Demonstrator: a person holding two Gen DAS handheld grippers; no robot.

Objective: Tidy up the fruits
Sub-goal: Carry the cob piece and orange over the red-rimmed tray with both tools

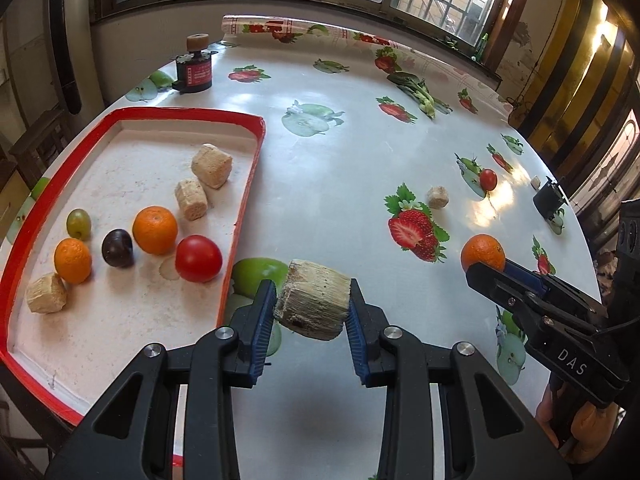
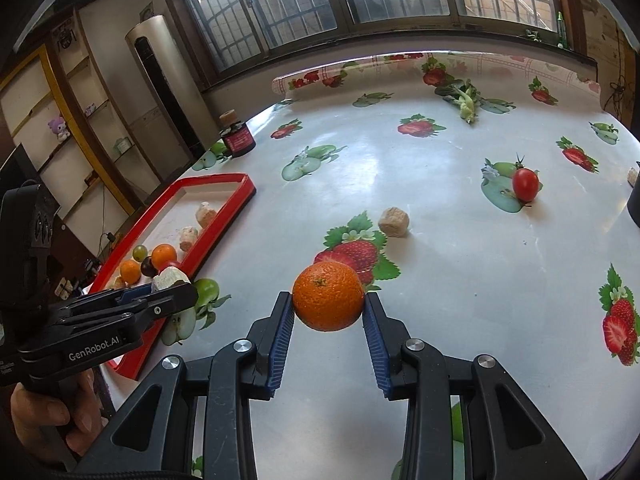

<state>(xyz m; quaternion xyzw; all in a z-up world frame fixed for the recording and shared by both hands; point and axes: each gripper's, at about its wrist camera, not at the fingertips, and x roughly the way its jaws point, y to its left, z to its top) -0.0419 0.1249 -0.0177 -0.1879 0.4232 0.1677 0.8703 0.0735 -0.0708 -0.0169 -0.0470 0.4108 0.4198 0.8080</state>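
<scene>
Fruit-print worktop point(image 1: 320, 184) w/ red tray point(image 1: 244, 184) at left. Left claw point(image 1: 312, 304) pinches beige block point(image 1: 314, 300) by edges, near tray rim; could twist out. Right claw point(image 2: 328, 308) pinches orange point(image 2: 328, 300) low, may roll free.

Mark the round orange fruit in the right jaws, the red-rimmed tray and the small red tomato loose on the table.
round orange fruit point(image 2: 328, 300), right wrist view, front skin.
red-rimmed tray point(image 1: 244, 188), left wrist view, right rim.
small red tomato point(image 2: 525, 185), right wrist view, centre.

An orange point(image 2: 328, 296) and beige chunk point(image 1: 314, 300) are held above the table.
</scene>
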